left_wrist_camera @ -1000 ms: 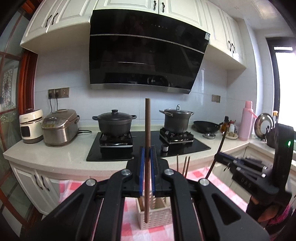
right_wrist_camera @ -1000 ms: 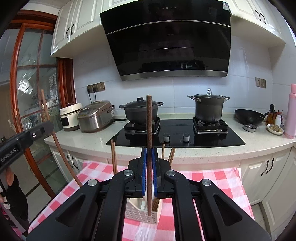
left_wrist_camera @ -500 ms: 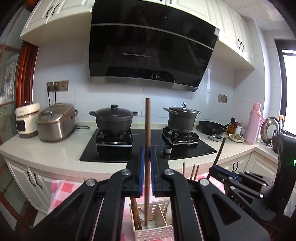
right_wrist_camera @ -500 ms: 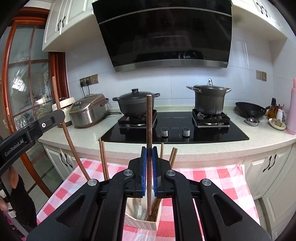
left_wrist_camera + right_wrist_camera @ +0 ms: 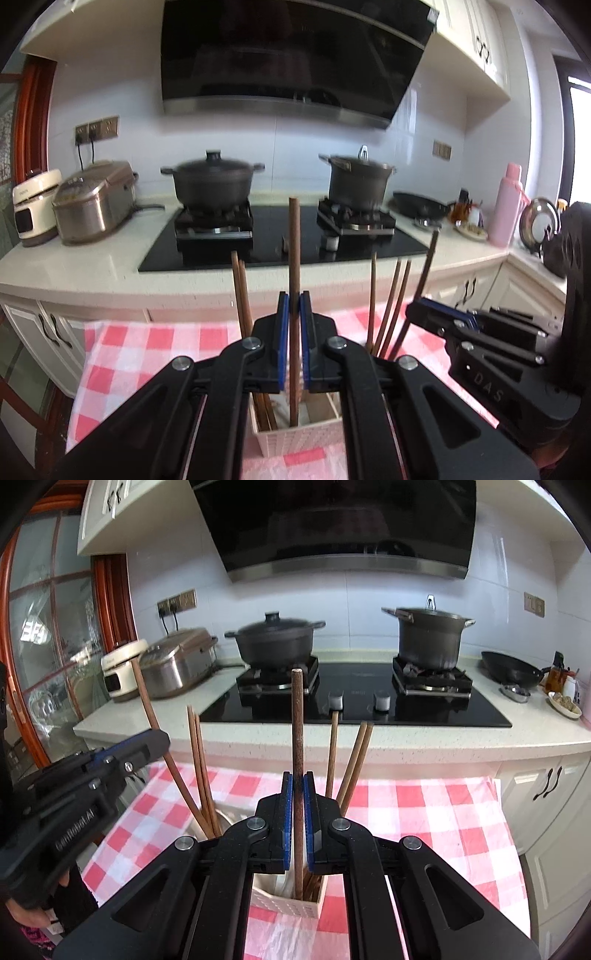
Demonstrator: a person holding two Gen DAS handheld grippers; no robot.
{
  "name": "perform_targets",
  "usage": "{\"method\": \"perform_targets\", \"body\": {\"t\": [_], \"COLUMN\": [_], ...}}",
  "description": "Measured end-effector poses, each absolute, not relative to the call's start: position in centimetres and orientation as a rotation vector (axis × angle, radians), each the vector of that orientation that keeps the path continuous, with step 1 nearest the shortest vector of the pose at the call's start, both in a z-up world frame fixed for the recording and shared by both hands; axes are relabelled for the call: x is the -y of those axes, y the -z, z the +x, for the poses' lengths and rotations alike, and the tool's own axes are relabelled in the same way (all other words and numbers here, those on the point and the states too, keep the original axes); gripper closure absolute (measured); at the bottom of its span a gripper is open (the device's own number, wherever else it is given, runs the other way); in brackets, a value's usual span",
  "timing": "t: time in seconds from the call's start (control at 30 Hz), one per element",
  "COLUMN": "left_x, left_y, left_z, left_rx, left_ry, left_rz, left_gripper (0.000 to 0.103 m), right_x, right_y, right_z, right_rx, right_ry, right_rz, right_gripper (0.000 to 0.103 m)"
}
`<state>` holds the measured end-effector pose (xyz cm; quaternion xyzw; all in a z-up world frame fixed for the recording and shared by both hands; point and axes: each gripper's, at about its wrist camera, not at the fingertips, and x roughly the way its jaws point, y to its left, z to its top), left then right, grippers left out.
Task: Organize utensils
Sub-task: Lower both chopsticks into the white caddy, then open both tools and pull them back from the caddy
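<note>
Above the white holder (image 5: pixel 299 430), my left gripper (image 5: pixel 294 310) and right gripper (image 5: pixel 297 790) each clamp one chopstick (image 5: pixel 294 258). Several chopsticks already stand inside; I judge these two remain.

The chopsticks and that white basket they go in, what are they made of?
The chopsticks look like dark brown wood with a matte finish: no shine, and a faint grain shows on the one in the right claw. The basket seems to be white plastic, moulded in a woven, gridded pattern, though the blur leaves that unsure.
</note>
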<state>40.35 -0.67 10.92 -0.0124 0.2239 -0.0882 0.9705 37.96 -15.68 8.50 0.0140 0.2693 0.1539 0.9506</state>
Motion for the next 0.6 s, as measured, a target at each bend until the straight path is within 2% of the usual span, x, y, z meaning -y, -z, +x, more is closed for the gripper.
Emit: {"method": "perform_targets", "body": {"t": [0.37,0.47,0.6], "left_x": [-0.6,-1.2,-2.0], "left_y": [-8.0,-8.0,-8.4], "left_z": [41.4,41.1,40.6], "left_rx": [-0.506,-0.500,-0.483], "left_ry": [0.123,0.108,0.083], "left_rz": [-0.042,-0.047,-0.059], "left_gripper": [0.095,0.089,0.076], "right_x": [15.6,15.9,16.4], "right_y": [-6.9,-6.7,-6.8], "right_z": [39.3,39.4,39.3], "right_rx": [-0.579,-0.581,-0.575], "right_ry": [-0.307,-0.303,-0.294], "right_rz": [0.037,0.047,0.056], "right_gripper": [0.095,0.091,0.090]}}
